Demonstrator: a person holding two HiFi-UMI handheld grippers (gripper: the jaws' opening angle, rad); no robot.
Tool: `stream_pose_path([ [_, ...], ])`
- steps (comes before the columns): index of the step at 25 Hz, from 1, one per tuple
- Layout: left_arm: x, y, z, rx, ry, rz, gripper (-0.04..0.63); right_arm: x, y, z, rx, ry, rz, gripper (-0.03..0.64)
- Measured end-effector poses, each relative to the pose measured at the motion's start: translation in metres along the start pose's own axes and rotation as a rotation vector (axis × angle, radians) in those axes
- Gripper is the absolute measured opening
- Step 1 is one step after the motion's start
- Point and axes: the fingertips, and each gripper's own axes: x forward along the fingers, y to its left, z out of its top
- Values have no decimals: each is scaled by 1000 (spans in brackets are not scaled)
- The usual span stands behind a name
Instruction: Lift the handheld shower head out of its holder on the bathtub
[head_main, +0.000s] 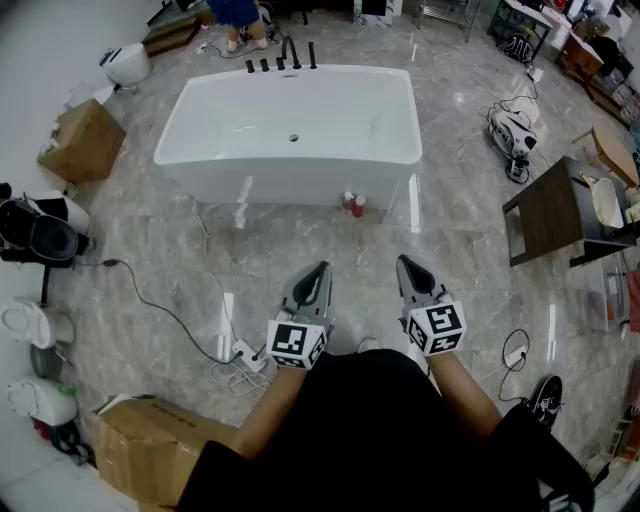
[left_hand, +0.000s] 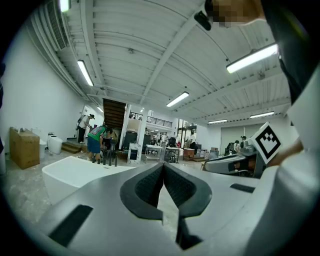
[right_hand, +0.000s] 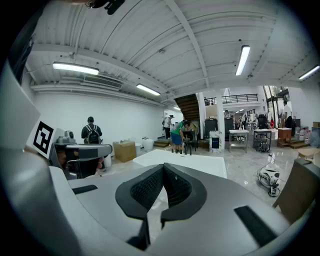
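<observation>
A white bathtub (head_main: 290, 130) stands on the marble floor ahead of me. Several black tap fittings (head_main: 282, 58) rise from its far rim; I cannot tell which one is the handheld shower head. My left gripper (head_main: 322, 268) and right gripper (head_main: 403, 262) are side by side in front of me, well short of the tub, both shut and empty. In the left gripper view the jaws (left_hand: 163, 165) meet, with the tub (left_hand: 75, 172) and fittings (left_hand: 107, 159) far off to the left. The right gripper (right_hand: 163, 166) is likewise shut, with the tub (right_hand: 185, 160) beyond it.
Two small bottles (head_main: 352, 205) stand at the tub's near base. A cardboard box (head_main: 85, 140) sits left of the tub and a dark table (head_main: 555, 210) to the right. Cables and a power strip (head_main: 245, 355) lie near my feet. A person (head_main: 238, 15) bends behind the tub.
</observation>
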Motion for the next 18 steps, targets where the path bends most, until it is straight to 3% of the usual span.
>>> stream_pose_path([
  [9,10,-19,-1,2,-8,20,3,-8,-14,-5,-24,25,66,-3],
  [18,2,-23,-2,4,-14,70,3,-12,-12,10,-17,-60,121,-2],
])
